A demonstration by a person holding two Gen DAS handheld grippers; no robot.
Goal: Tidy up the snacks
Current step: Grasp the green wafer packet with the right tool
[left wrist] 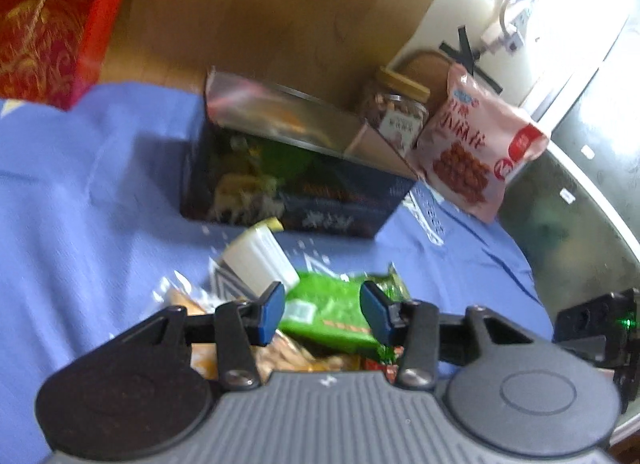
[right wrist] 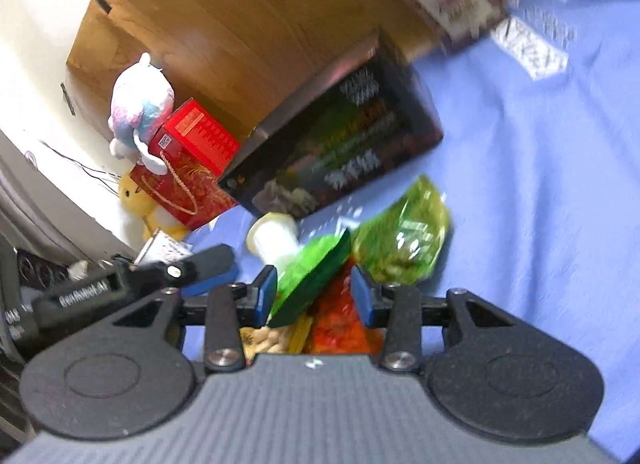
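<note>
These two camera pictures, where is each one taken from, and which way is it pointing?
Left wrist: sits on the left gripper, looking forward along its open blue fingers at a green snack packet, with the dark open box and pink bag beyond; the other gripper shows at the right edge.
Right wrist: sits on the right gripper, also open, tilted, facing the same snack pile; the left gripper shows at its left.
Shared: green packet, white bottle, dark box, blue cloth.

We see glossy plastic snack packets point(left wrist: 336, 316) on a matt blue cloth point(left wrist: 100, 192). Behind them we note a shiny printed tin point(left wrist: 296, 196) and smooth wood boards point(left wrist: 280, 16).
</note>
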